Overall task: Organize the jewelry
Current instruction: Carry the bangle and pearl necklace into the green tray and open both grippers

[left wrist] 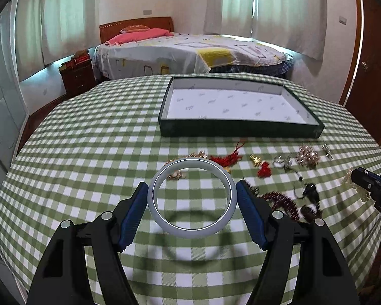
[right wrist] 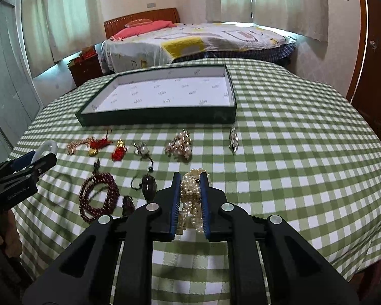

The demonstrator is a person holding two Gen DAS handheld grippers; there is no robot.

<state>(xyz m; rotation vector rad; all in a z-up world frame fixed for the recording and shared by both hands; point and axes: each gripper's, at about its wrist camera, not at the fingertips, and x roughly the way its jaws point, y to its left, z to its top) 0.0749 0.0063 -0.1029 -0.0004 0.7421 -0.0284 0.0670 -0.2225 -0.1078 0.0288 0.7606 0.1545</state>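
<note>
Left gripper (left wrist: 192, 198) clamps white bangle (left wrist: 192, 198) aloft, level; right gripper (right wrist: 190, 198) squeezes pearl strand (right wrist: 189, 190).

Lower part of the pearl bracelet (right wrist: 190, 198) hidden between the right gripper's fingers (right wrist: 175, 203)

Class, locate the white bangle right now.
The white bangle sits between the left gripper fingers, above the checked tablecloth, just before the red tassel.
</note>
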